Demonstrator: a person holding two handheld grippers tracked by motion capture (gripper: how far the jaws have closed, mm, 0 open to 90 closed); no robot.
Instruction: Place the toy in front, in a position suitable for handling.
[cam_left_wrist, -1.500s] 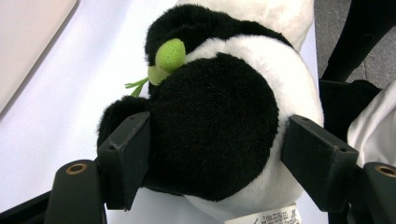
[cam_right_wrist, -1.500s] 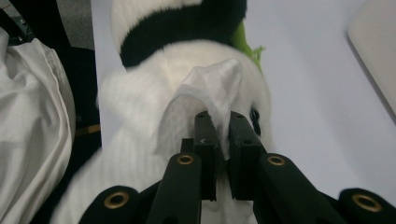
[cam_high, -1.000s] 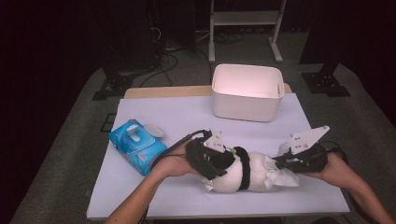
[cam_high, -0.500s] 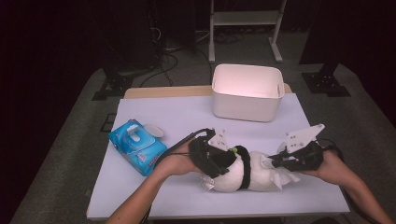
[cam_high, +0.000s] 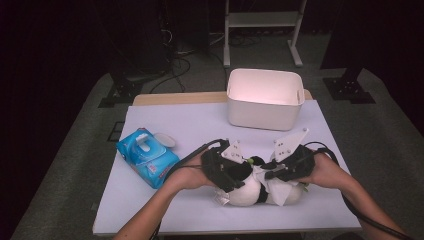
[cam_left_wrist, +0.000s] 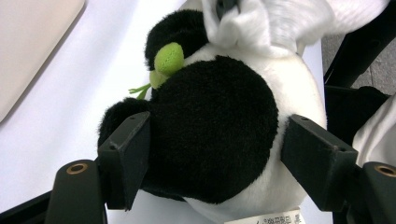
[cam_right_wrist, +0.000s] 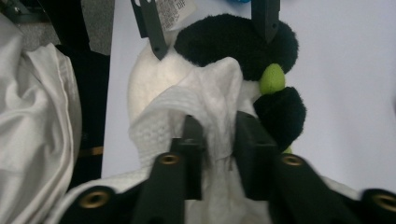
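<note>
- the plush panda (cam_high: 245, 190) lies on the lavender desk (cam_high: 200, 125), low and a little right of centre in the high view, with a white cloth (cam_high: 277, 187) draped over its right part.
- the left gripper (cam_high: 231, 172) sits at the panda's left end; in the left gripper view its jaws stand fairly wide on either side of the panda's (cam_left_wrist: 219, 135) black-and-white body, and both pads press into the fur, so it holds the toy.
- a small green leaf (cam_left_wrist: 168, 58) sticks out of the panda toward the upper left of that view (a printed tag (cam_left_wrist: 264, 218) peeks out at the bottom edge).
- the right gripper (cam_high: 280, 172) is at the panda's right end, close to the left one; in the right gripper view a fold of the white cloth (cam_right_wrist: 210, 107) stands between its jaws at lower centre.
- those jaws have just been opening; they are now only partly apart, and the fold looks loose between them rather than pinched.
- a white bin (cam_high: 265, 97) stands at the upper centre-right of the desk, well apart from the panda.
- a blue wipes pack (cam_high: 147, 156) lies at the left of the desk, near the left forearm (cam_high: 155, 210).
</note>
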